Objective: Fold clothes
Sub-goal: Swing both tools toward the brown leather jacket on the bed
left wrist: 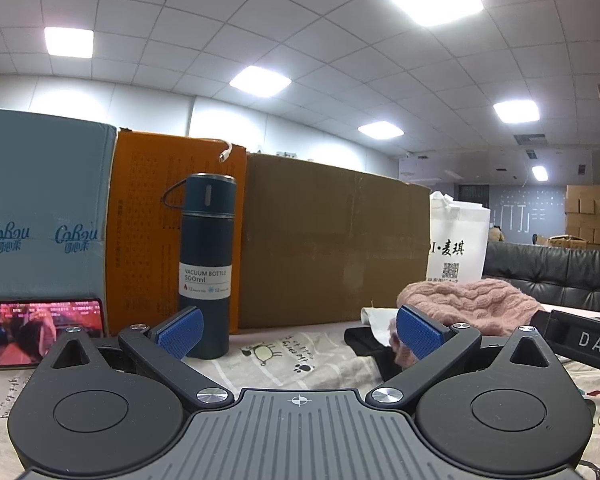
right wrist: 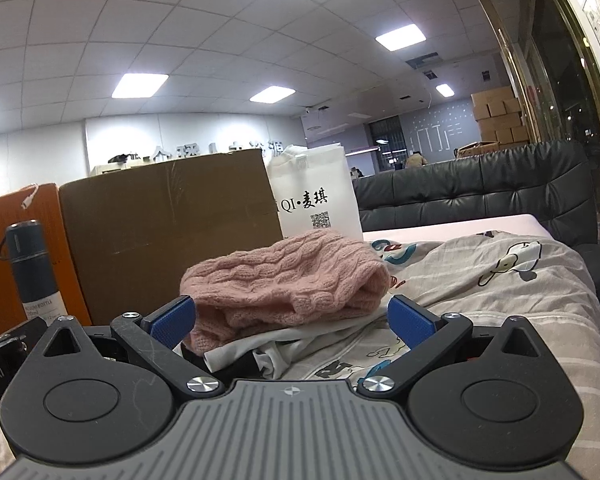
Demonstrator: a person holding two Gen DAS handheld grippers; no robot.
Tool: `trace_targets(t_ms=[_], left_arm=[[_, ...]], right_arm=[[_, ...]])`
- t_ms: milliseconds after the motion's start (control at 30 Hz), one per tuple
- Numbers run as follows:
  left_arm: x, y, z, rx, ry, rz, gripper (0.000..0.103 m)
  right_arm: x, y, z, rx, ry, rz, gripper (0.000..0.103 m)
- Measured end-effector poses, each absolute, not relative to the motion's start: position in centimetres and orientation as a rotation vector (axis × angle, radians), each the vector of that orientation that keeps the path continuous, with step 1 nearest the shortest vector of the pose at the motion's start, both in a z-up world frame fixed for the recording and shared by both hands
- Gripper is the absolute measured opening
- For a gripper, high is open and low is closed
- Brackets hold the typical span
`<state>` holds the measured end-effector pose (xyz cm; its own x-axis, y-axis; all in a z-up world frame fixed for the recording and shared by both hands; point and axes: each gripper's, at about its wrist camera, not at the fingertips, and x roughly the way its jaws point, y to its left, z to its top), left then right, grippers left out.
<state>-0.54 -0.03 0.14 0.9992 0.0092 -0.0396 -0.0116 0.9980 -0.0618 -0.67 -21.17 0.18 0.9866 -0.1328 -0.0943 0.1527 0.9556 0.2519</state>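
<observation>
A pink cable-knit sweater [right wrist: 284, 280] lies folded on top of a white garment [right wrist: 260, 346] and a black one [left wrist: 364, 342] on the patterned bedsheet [right wrist: 480, 304]. In the left wrist view the sweater [left wrist: 468, 304] sits ahead to the right. My right gripper [right wrist: 292, 326] is open, its blue pads either side of the pile's near edge, holding nothing. My left gripper [left wrist: 300, 334] is open and empty above the sheet, left of the pile.
A dark vacuum bottle [left wrist: 206, 264] stands ahead of the left gripper. Behind are a cardboard box [left wrist: 332, 240], an orange box [left wrist: 148, 232], a blue box [left wrist: 40, 208] and a white bag [right wrist: 320, 196]. A phone [left wrist: 40, 328] leans at left. A dark headboard [right wrist: 480, 184] is at right.
</observation>
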Motion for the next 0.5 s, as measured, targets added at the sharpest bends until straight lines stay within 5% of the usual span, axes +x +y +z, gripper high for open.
trace_targets(t_ms=[500], left_arm=[[-2.9, -1.4, 2.0, 0.007, -0.031, 0.083, 0.103]], right_arm=[[-2.7, -22.4, 0.4, 0.406, -0.041, -0.053, 0.103]])
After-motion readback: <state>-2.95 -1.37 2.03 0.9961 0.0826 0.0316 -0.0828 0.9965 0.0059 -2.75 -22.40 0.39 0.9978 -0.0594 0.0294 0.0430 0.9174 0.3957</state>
